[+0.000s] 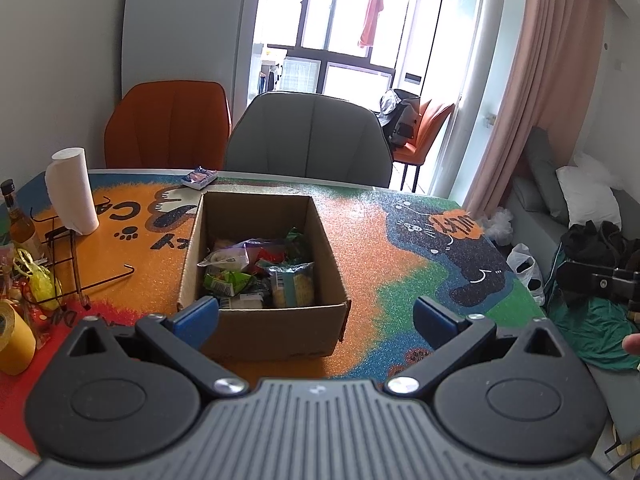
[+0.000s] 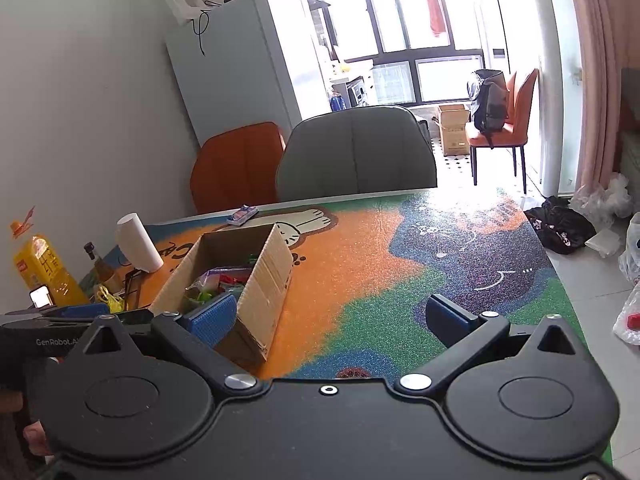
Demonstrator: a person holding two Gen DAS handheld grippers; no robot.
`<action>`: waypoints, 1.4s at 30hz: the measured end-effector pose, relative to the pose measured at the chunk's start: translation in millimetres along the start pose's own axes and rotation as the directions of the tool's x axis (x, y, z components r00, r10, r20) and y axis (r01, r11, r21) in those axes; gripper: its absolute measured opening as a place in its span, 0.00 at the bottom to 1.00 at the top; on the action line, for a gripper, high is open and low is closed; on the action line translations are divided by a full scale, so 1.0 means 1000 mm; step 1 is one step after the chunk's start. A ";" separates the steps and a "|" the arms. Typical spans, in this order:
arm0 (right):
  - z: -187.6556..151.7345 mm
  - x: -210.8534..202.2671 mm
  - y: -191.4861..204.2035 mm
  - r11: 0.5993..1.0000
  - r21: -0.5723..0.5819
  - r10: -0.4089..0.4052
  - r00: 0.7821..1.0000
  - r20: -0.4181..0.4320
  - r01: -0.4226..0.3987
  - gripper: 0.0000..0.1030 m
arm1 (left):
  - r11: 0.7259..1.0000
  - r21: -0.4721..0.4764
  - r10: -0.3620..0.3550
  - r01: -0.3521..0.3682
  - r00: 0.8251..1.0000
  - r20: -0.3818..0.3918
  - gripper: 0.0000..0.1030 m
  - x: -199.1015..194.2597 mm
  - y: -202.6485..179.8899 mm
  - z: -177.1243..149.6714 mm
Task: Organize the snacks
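Both claws are hovering low over the tabletop with jaws spread wide, gripping nothing. The left claw is facing the open box head-on; the right claw is sitting just to the box's right. The snacks are lying jumbled inside the box, which is standing mid-tabletop. One small blue packet is lying apart, near the far edge. These packs are looking light, soft and crinkly, likely slippery in film wrap, and their contents may crush. Pinching a sealed end or a flat edge seems safest, with gentle pressure. The box itself is stiff cardboard, best gripped by a wall.
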State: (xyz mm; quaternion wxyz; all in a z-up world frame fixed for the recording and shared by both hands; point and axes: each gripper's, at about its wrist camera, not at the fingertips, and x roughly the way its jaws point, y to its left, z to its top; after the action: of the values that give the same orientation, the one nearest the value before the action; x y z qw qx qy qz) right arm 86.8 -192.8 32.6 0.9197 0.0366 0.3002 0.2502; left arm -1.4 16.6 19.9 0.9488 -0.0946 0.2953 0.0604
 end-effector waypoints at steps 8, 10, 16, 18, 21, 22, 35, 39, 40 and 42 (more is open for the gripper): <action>0.002 0.001 0.001 1.000 0.007 -0.005 1.000 -0.009 0.005 1.00 | 1.000 0.007 -0.004 0.004 1.000 0.000 1.00 -0.002 0.000 0.002; 0.001 0.001 0.002 1.000 0.004 -0.004 1.000 -0.009 0.004 1.00 | 1.000 0.007 -0.004 0.004 1.000 0.000 1.00 -0.002 0.000 0.002; 0.002 -0.001 0.004 1.000 -0.013 0.008 1.000 -0.007 -0.008 1.00 | 1.000 0.006 -0.002 0.002 1.000 0.000 1.00 -0.002 0.000 0.002; 0.002 -0.001 0.003 1.000 -0.011 0.010 1.000 -0.007 -0.011 1.00 | 1.000 0.006 -0.001 0.001 1.000 0.001 1.00 -0.003 -0.001 0.003; 0.002 -0.002 0.002 1.000 -0.010 0.013 1.000 -0.007 -0.013 1.00 | 1.000 0.005 0.000 0.000 1.000 0.003 1.00 -0.004 -0.002 0.003; 0.002 -0.003 0.002 1.000 -0.010 0.013 1.000 -0.007 -0.013 1.00 | 1.000 0.005 -0.001 0.001 1.000 0.004 1.00 -0.005 -0.002 0.003; 0.002 -0.003 0.000 1.000 -0.003 0.009 1.000 -0.013 -0.009 1.00 | 1.000 0.026 -0.009 0.009 1.000 0.008 1.00 -0.007 -0.004 0.002; 0.001 -0.003 0.001 1.000 -0.003 0.010 1.000 -0.016 -0.010 1.00 | 1.000 0.025 -0.008 0.008 1.000 0.007 1.00 -0.007 -0.005 0.002; 0.001 -0.002 0.001 1.000 -0.004 0.009 1.000 -0.017 -0.009 1.00 | 1.000 0.024 -0.007 0.007 1.000 0.007 1.00 -0.006 -0.005 0.002; 0.002 -0.001 0.002 1.000 -0.008 0.009 1.000 -0.020 -0.009 1.00 | 1.000 0.020 -0.007 0.007 1.000 0.005 1.00 -0.006 -0.004 0.002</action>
State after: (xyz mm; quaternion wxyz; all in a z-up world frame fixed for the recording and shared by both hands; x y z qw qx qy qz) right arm 86.4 -190.9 35.3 0.9157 0.0319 0.3082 0.2559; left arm -4.8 12.3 25.5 0.9507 -0.0860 0.2930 0.0544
